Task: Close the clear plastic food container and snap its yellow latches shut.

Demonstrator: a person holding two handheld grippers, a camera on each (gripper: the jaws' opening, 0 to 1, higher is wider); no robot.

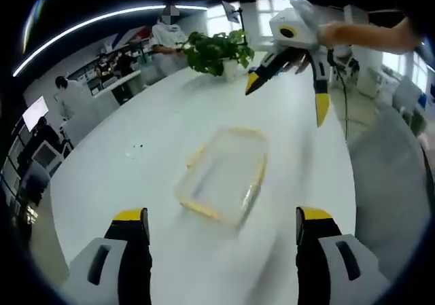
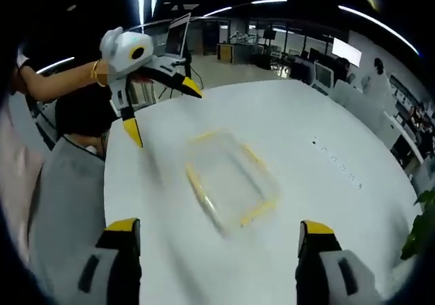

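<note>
white table [image 1: 136, 183] with clear container [image 1: 224, 176], potted plant [image 1: 219, 52] behind left claw's view

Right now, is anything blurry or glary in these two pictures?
Left gripper view: the clear plastic container with yellow latches is motion-smeared and ceiling strip lights glare; right gripper view: the container is equally soft, the white table bows with fisheye distortion.

An open-plan office or lab: desks with monitors [image 2: 345, 49], ceiling strip lights [image 1: 102, 20], white table [image 1: 163, 128].
</note>
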